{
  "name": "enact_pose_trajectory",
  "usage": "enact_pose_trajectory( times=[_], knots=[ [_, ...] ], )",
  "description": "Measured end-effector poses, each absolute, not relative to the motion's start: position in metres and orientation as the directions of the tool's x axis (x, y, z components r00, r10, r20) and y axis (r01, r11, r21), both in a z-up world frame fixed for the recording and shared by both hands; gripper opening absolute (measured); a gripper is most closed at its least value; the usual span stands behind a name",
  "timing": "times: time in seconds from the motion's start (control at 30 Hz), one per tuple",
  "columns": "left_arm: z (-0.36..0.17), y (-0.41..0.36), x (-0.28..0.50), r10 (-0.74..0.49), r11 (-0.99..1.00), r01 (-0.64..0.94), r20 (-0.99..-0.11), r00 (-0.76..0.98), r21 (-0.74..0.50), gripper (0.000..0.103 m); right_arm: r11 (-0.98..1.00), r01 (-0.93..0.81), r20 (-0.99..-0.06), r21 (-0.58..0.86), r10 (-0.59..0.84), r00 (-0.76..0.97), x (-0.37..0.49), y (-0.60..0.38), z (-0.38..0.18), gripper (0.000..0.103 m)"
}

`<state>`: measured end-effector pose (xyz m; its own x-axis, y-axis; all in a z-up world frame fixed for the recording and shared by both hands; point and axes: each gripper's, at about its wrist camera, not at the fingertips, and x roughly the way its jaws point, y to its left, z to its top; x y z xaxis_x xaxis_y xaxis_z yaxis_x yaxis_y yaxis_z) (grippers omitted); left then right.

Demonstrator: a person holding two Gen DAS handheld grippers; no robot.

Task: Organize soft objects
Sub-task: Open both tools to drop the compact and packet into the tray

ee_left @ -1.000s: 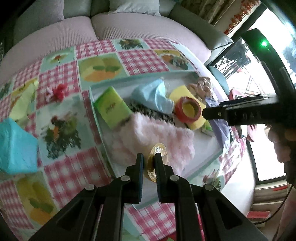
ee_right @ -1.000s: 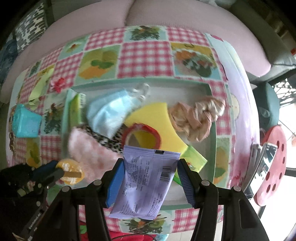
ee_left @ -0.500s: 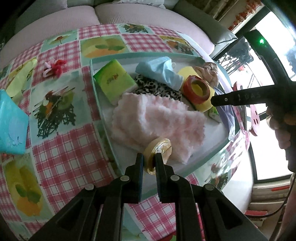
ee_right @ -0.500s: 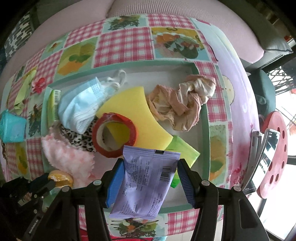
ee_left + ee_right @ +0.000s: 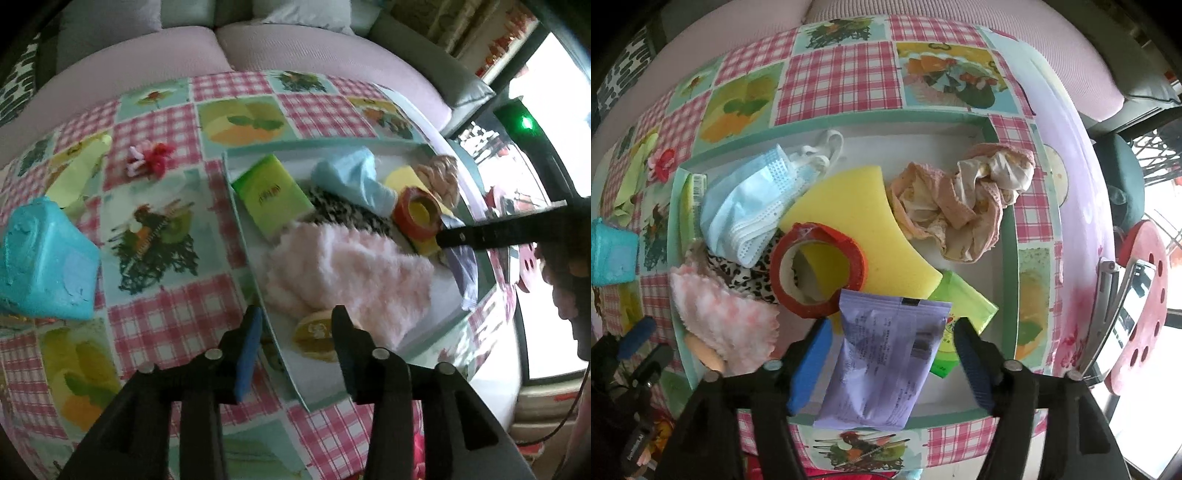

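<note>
Behind the table runs a pale pink sofa, and over the table lies a checked cloth with fruit pictures, bearing a shallow tray (image 5: 1008,236) with a green rim that already holds most of the soft things. Over its near edge the right gripper (image 5: 892,334) points straight down, its jaws opening — the purple packet (image 5: 886,354) lies between them, but the blue pads stand clear of its sides, so it looks let go, resting partly on a green sachet (image 5: 964,306). That packet should be light and crinkly, slippery on its film; I would take it across its narrow width near the middle, not by a sealed end. The left gripper (image 5: 295,325) sits at the tray's near corner with its jaws opening too, a small gold disc (image 5: 314,334) lying loose between them beside the fluffy pink cloth (image 5: 351,269); the disc seems rigid and thin, best pinched across its faces. Elsewhere in the tray are a blue face mask (image 5: 750,203), a yellow sponge (image 5: 857,206), a red tape roll (image 5: 820,269) and a crumpled peach rag (image 5: 960,199) — all limp or squashy, easy to grab by a bunched fold. Outside the tray wait a turquoise box (image 5: 44,266) and a red and pink tuft (image 5: 151,158), well apart from both grippers.
</note>
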<state>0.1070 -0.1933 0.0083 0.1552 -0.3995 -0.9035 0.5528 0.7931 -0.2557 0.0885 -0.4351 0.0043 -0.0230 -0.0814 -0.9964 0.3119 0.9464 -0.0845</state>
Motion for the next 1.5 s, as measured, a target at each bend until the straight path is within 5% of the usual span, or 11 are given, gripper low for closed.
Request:
enact_pose_trajectory(
  times=[0.3, 0.67, 1.5],
  knots=[
    [0.005, -0.188, 0.132, -0.325, 0.871, 0.452, -0.915, 0.239, -0.191, 0.07, 0.946, 0.316, -0.998, -0.066, -0.067, -0.008, 0.091, -0.433, 0.007, 0.099],
    [0.0, -0.183, 0.146, -0.292, 0.906, 0.397, -0.897, 0.332, -0.149, 0.095, 0.952, 0.295, -0.996, -0.084, -0.088, 0.0, 0.095, -0.431, 0.011, 0.103],
    [0.089, -0.091, 0.184, -0.333, 0.93, 0.308, -0.817, 0.471, -0.201, 0.095, 0.971, 0.234, -0.989, -0.046, -0.078, 0.127, 0.149, -0.355, 0.075, 0.103]
  ],
)
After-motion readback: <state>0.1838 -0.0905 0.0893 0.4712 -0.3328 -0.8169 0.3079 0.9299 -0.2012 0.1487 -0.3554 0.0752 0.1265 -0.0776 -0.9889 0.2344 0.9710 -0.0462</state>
